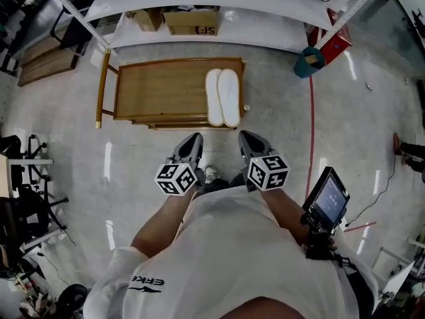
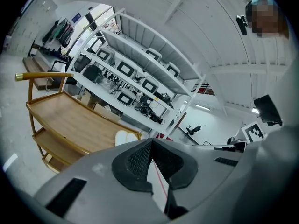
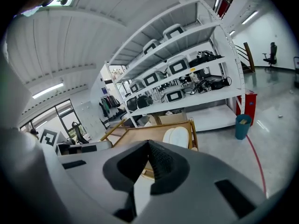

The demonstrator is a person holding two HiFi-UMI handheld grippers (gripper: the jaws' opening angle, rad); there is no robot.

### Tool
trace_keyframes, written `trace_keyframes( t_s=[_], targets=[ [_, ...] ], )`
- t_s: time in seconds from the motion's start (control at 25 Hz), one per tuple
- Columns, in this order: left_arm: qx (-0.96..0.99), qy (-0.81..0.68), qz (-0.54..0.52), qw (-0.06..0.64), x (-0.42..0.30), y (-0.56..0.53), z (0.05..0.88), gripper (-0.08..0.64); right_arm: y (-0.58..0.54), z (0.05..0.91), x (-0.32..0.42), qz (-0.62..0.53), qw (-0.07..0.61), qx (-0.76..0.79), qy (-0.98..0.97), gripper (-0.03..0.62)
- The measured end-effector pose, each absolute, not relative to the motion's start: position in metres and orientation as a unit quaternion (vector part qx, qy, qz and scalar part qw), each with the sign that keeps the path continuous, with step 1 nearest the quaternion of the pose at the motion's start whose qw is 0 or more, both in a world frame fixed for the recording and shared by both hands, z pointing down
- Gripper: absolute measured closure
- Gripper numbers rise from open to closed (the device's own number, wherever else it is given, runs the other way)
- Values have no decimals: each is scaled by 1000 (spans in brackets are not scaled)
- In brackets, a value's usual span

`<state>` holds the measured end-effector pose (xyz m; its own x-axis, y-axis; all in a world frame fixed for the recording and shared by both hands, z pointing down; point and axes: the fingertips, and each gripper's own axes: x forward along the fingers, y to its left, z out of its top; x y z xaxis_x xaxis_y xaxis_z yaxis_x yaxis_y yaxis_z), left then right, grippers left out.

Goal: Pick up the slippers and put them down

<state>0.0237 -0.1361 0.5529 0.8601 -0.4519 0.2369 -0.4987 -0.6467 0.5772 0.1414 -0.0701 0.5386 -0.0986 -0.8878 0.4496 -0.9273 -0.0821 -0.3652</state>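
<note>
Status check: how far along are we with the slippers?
Done: nothing yet. The white slippers lie side by side on top of the wooden cart. In hand: nothing. The left gripper and right gripper are both shut and empty, and are held short of the cart. Left: reach in, grasp the slippers, lift them and set them down.

Wooden cart (image 1: pixel 159 88), teal bin (image 1: pixel 309 62), maybe boxes (image 1: pixel 191 22)

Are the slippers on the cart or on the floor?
On the cart. Both slippers lie side by side on its top shelf, near one end.
</note>
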Motion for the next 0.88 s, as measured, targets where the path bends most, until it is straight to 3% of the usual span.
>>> trace_keyframes(
  t_s=[0.32,0.6,0.88],
  targets=[
    [898,-259,78,348,47,-158,589,556,-89,571,163,333,39,670,-663,590],
    [889,-265,113,355,66,-168,610,557,-102,615,176,421,-28,633,-649,589],
    [882,-257,160,360,71,-164,643,555,-100,664,162,472,-22,611,-636,588]
  ],
)
